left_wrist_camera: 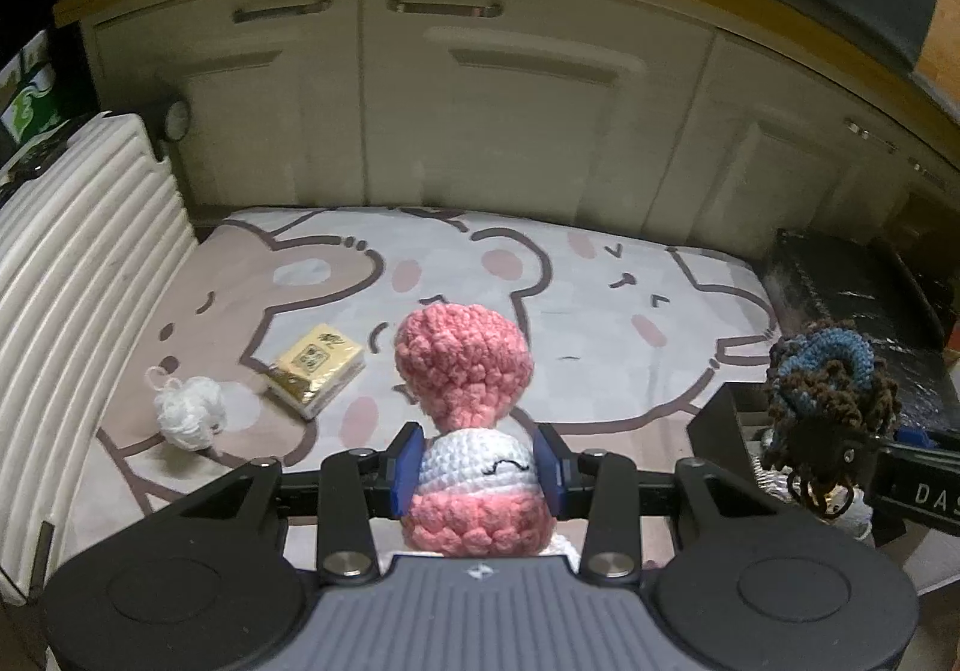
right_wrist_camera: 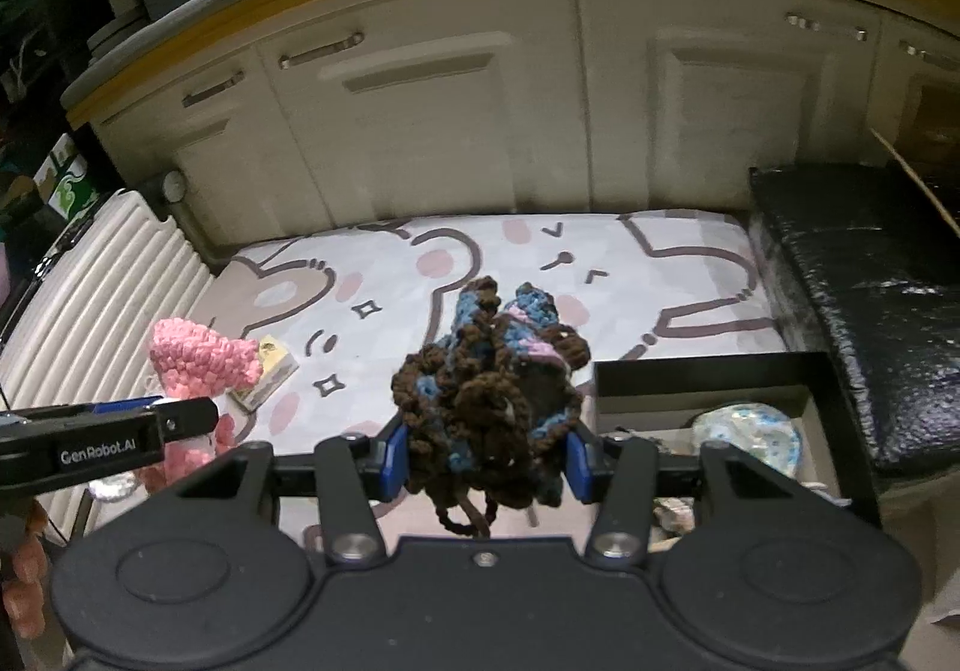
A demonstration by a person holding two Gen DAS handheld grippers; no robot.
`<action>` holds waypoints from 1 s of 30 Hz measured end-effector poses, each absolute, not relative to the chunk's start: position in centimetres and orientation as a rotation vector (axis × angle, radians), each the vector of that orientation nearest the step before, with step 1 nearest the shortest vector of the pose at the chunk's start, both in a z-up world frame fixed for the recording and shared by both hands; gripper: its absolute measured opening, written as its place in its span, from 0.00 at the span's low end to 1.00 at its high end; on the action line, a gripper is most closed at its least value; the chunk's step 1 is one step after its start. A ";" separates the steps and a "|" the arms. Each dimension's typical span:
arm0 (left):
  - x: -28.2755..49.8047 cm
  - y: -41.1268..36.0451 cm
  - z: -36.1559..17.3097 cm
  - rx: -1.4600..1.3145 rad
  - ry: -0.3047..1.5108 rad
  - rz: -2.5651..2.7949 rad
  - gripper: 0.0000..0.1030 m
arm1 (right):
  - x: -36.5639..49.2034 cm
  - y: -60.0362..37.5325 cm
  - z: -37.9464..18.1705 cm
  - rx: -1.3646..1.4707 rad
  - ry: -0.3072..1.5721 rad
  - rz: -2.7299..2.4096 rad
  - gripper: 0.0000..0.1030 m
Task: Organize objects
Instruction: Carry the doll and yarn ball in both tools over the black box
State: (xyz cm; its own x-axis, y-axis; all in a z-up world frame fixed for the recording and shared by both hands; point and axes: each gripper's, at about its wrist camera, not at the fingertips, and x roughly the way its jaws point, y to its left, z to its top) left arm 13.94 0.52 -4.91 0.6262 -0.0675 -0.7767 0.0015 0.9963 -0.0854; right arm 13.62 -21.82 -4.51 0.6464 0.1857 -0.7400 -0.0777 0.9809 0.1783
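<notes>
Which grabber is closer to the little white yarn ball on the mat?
Left. The left gripper, clamping the pink crochet doll, is just right of the white yarn ball. The right gripper, holding the brown-and-blue crochet piece, is farther right, by the black box.

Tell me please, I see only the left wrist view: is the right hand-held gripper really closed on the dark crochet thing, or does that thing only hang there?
Observer: Closed. In the right wrist view the right hand-held gripper presses both blue pads on the brown and blue crochet piece.
Operator: And the toy that I hold on the left, how does it look from there?
Observer: The pink crochet doll covers one corner of the yellow packet.
Operator: What is inside the black box on the right?
Observer: The black box is open; a crumpled blue-and-white item lies inside.
</notes>
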 end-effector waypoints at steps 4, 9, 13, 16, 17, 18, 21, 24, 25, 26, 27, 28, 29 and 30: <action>14.2 -1.4 -4.8 -0.069 0.885 -0.081 0.40 | 13.4 -23.7 -4.6 0.141 0.848 0.114 0.49; 14.5 -3.8 -4.6 -0.057 0.874 -0.140 0.40 | 13.0 -26.3 -4.6 0.165 0.839 0.073 0.49; 14.7 -5.8 -4.5 -0.048 0.865 -0.187 0.40 | 12.7 -28.5 -4.8 0.188 0.831 0.040 0.49; 14.8 -7.2 -4.5 -0.041 0.860 -0.215 0.40 | 12.5 -29.9 -4.9 0.203 0.831 0.017 0.49; 14.8 -7.5 -4.5 -0.039 0.857 -0.224 0.40 | 12.5 -30.3 -5.0 0.206 0.831 0.009 0.49; 14.9 -7.9 -4.5 -0.038 0.855 -0.234 0.40 | 12.5 -30.7 -5.0 0.209 0.831 0.002 0.49; 14.9 -8.8 -4.5 -0.037 0.846 -0.259 0.40 | 12.5 -31.9 -5.3 0.218 0.831 -0.018 0.49; 15.0 -9.6 -4.6 -0.039 0.838 -0.283 0.40 | 12.5 -33.0 -5.7 0.229 0.832 -0.041 0.49; 15.0 -9.9 -4.6 -0.039 0.837 -0.293 0.40 | 12.5 -33.3 -5.9 0.232 0.831 -0.048 0.49; 15.0 -10.2 -4.7 -0.038 0.836 -0.302 0.40 | 12.6 -33.6 -6.1 0.233 0.833 -0.057 0.49; 15.0 -10.4 -4.7 -0.037 0.834 -0.309 0.40 | 12.7 -33.9 -6.4 0.235 0.836 -0.065 0.49; 15.1 -10.7 -4.8 -0.036 0.832 -0.318 0.40 | 12.8 -34.1 -6.6 0.234 0.840 -0.071 0.49; 15.1 -10.9 -4.8 -0.037 0.832 -0.327 0.40 | 13.0 -34.4 -7.0 0.231 0.847 -0.079 0.49; 15.2 -11.2 -4.9 -0.042 0.834 -0.336 0.40 | 13.1 -34.5 -7.4 0.228 0.853 -0.087 0.49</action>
State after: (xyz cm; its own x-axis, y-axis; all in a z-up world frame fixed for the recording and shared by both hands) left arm 15.22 -11.18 -4.88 0.6225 -0.3087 -0.7192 0.2762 0.9464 -0.1671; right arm 13.14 -34.51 -7.37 0.6562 0.0154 -0.7544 0.1666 0.9721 0.1648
